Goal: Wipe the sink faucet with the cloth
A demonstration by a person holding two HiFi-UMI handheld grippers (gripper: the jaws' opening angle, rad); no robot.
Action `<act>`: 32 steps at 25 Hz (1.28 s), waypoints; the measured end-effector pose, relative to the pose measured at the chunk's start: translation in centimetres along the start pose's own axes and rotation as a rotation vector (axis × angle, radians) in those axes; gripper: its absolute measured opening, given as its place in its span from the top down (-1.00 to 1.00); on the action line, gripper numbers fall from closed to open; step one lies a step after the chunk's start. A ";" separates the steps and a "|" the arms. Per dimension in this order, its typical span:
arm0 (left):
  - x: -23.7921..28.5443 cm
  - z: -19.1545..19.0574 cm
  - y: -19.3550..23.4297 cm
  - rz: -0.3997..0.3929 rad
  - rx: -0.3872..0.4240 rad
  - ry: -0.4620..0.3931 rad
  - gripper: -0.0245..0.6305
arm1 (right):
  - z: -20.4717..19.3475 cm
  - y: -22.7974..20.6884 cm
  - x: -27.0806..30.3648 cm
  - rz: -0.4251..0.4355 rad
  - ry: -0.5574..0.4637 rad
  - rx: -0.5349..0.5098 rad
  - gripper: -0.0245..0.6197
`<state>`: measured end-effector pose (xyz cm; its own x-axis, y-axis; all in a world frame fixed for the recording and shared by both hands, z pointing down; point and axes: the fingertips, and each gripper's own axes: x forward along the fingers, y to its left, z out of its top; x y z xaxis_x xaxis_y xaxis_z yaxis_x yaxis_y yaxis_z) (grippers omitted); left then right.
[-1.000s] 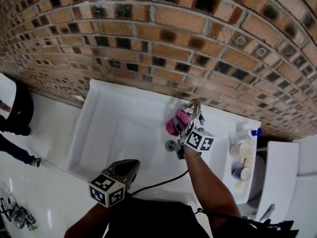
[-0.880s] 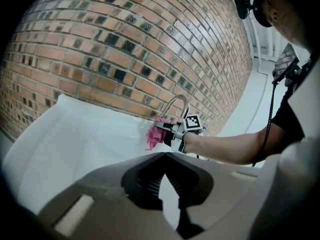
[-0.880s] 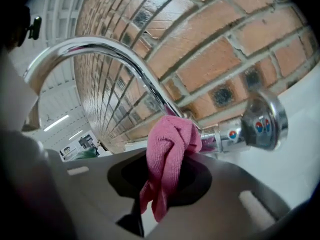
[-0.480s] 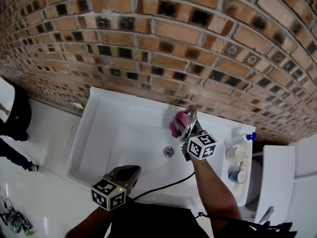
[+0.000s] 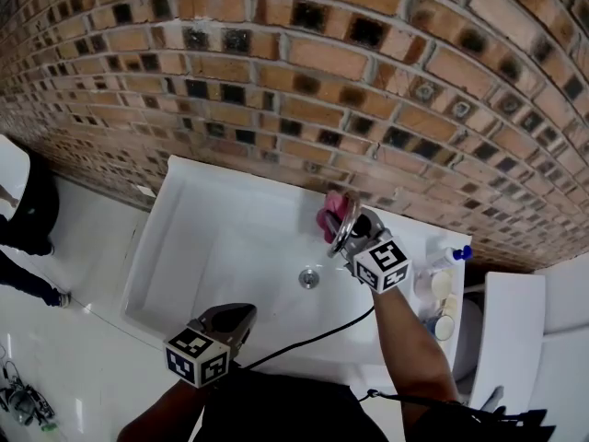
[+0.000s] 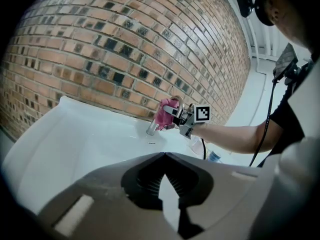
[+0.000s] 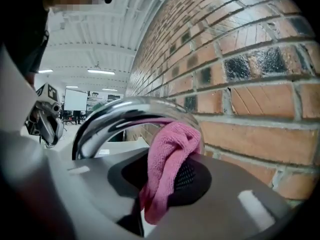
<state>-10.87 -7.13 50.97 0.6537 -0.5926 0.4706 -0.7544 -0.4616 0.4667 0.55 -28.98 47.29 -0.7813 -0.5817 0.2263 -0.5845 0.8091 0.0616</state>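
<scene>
The right gripper (image 7: 150,204) pinches a fuzzy pink microfibre cloth (image 7: 167,159) against the arched, glossy chrome faucet (image 7: 112,115) at the back of the smooth white sink (image 5: 212,247), below a rough brick wall (image 5: 276,81). The left gripper (image 6: 164,156), jaws pressed together and empty, hovers near the sink's front rim.

Right gripper (image 5: 352,231) holds pink cloth (image 5: 329,215) against faucet (image 5: 341,238).

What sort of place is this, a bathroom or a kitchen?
Probably a washroom or utility corner: a white sink against a brick wall, a chrome faucet, and a bottle at the sink's edge. The right gripper holds a pink cloth at the faucet.
</scene>
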 end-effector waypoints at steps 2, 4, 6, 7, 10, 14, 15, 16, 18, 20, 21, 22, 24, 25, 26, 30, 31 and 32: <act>0.0 -0.1 -0.3 0.002 0.001 -0.003 0.91 | 0.3 0.0 -0.5 0.002 -0.010 -0.018 0.65; 0.0 -0.1 -0.6 0.003 0.004 -0.004 0.91 | 0.7 0.1 -1.1 0.004 -0.016 -0.037 0.65; -0.1 -0.3 -0.9 0.006 0.007 -0.003 0.91 | 1.0 0.4 -1.6 0.016 -0.007 -0.069 0.65; -0.1 -0.4 -1.0 0.007 0.008 -0.003 0.91 | 1.1 0.5 -1.8 0.025 0.000 -0.087 0.65; -0.1 -0.6 -1.4 0.006 0.012 -0.006 0.91 | 0.8 1.1 -2.7 0.052 0.028 -0.154 0.65; 0.2 -0.8 -2.3 -0.008 0.018 -0.007 0.91 | 0.7 2.4 -4.0 0.077 0.050 -0.225 0.66; 0.2 -0.9 -2.6 -0.012 0.020 -0.006 0.91 | 0.4 2.7 -4.4 0.076 0.057 -0.236 0.66; 0.2 -1.0 -2.8 -0.016 0.021 -0.004 0.91 | 0.2 2.9 -4.7 0.075 0.066 -0.249 0.66; 0.2 -1.2 -3.1 -0.022 0.023 -0.003 0.91 | -0.6 3.5 -5.3 0.076 0.090 -0.281 0.66; 0.2 -1.3 -3.3 -0.026 0.024 -0.002 0.91 | -1.6 4.3 -5.9 0.089 0.127 -0.314 0.66; 0.1 -1.3 -3.4 -0.028 0.024 -0.001 0.91 | -2.1 4.8 -6.2 0.099 0.147 -0.326 0.66; 0.1 -1.4 -3.5 -0.029 0.026 0.000 0.91 | -2.6 5.3 -6.5 0.107 0.164 -0.335 0.66; 0.0 -1.5 -3.7 -0.033 0.030 0.003 0.91 | -3.4 6.3 -6.7 0.112 0.173 -0.331 0.66; -0.1 -1.6 -3.8 -0.034 0.032 0.006 0.91 | -3.6 6.6 -6.8 0.108 0.168 -0.318 0.66; -0.2 -1.7 -3.9 -0.036 0.034 0.009 0.91 | -3.7 6.8 -6.8 0.103 0.159 -0.302 0.66; -0.2 -2.0 -3.9 -0.043 0.042 0.019 0.91 | -4.2 8.0 -7.5 0.110 0.184 -0.293 0.65; -0.1 -2.0 -3.9 -0.045 0.044 0.023 0.91 | -4.4 8.4 -7.8 0.119 0.197 -0.297 0.66; 0.0 -2.0 -3.9 -0.047 0.046 0.026 0.91 | -4.4 8.8 -8.1 0.132 0.203 -0.296 0.65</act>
<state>-7.82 -3.97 50.62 0.6892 -0.5527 0.4685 -0.7245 -0.5189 0.4537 2.69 -16.76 50.32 -0.7687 -0.4667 0.4374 -0.3703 0.8823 0.2907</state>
